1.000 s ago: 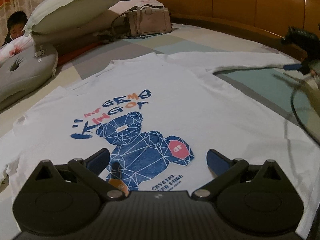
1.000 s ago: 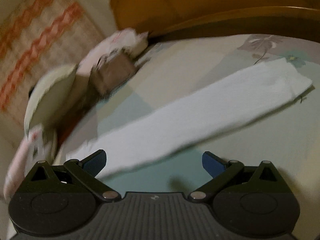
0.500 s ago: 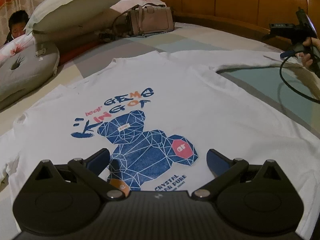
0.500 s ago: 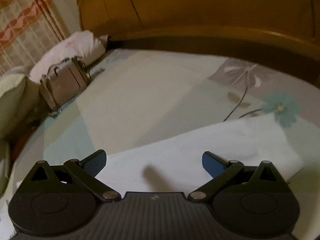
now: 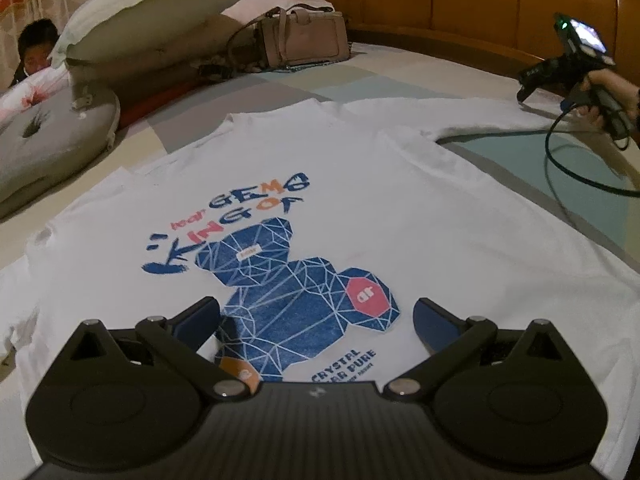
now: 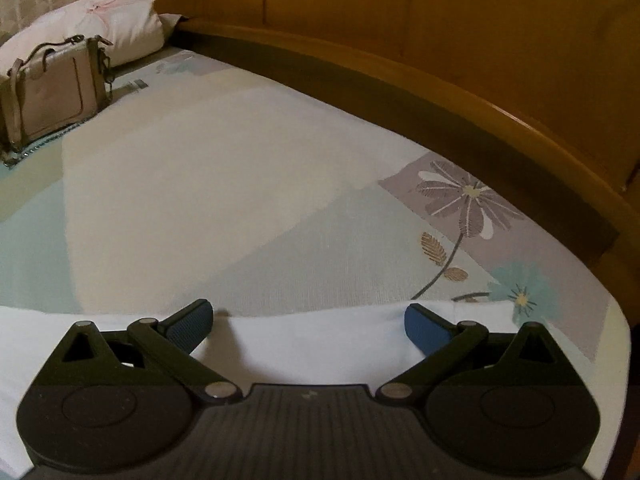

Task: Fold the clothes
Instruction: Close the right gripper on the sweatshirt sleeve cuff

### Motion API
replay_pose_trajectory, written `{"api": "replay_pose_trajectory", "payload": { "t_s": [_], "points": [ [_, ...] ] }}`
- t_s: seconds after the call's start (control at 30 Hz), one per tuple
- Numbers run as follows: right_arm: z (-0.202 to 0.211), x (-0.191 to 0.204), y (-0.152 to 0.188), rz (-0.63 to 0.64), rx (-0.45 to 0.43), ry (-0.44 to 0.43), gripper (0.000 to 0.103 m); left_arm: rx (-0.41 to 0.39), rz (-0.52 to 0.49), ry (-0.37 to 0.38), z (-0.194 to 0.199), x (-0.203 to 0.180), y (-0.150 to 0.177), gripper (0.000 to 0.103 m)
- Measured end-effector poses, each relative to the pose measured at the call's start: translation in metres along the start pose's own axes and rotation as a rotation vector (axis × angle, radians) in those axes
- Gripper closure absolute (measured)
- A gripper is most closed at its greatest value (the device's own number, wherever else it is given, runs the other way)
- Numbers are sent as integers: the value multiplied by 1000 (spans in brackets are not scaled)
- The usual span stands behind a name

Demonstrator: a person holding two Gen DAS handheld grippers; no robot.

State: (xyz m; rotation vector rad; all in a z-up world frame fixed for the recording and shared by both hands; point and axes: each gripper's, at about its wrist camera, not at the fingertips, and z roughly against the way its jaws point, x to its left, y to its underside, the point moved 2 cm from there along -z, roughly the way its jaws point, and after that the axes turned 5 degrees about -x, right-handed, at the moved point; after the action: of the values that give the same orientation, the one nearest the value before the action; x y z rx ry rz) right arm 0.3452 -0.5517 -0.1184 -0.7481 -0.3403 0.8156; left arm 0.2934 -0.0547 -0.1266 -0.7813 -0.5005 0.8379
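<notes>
One white shirt (image 5: 400,216) lies flat on the bed (image 5: 360,80); our left gripper (image 5: 316,320) gapes wide and empty above its bear print. A handbag (image 5: 304,40), contents unseen, stands beyond its collar.

Over its sleeve (image 6: 312,340) our right gripper (image 6: 308,320) gapes empty; we judge the cloth light, limp, best pinched at the cuff.

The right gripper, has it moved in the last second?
Yes. The right gripper has advanced along the white sleeve toward its cuff end, nearer the wooden headboard.
</notes>
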Motion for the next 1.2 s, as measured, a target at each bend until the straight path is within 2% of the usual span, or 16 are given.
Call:
{"api": "replay_pose_trajectory", "payload": {
  "t_s": [0.17,0.23,0.3,0.4,0.47,0.63,0.8,0.9,1.03,1.2],
  "points": [
    [41,31,30,105,1,-160,0,-6,-11,-3,3,-2,0,1],
    [41,33,46,136,39,-148,0,-10,-21,-7,4,-2,0,1],
    [45,31,61,166,22,-126,0,-14,-22,-9,4,-2,-1,1],
    [61,18,66,137,22,-122,0,-19,-19,-20,5,-1,-2,1],
    [77,10,66,90,-1,-134,0,-23,-6,-27,6,0,-2,1],
    [100,-12,71,-127,-59,-388,0,-23,3,-21,5,1,-2,1],
    [83,-30,82,-388,-43,-581,0,-20,-3,-15,3,-1,-1,1],
    [68,-37,90,-506,-46,-643,0,-18,6,-13,2,-1,1,1],
    [56,-40,87,-585,-108,-627,0,-14,6,-14,0,-2,1,1],
    [44,-40,74,-610,-199,-502,0,-13,12,-10,0,-1,2,1]
  ]
}}
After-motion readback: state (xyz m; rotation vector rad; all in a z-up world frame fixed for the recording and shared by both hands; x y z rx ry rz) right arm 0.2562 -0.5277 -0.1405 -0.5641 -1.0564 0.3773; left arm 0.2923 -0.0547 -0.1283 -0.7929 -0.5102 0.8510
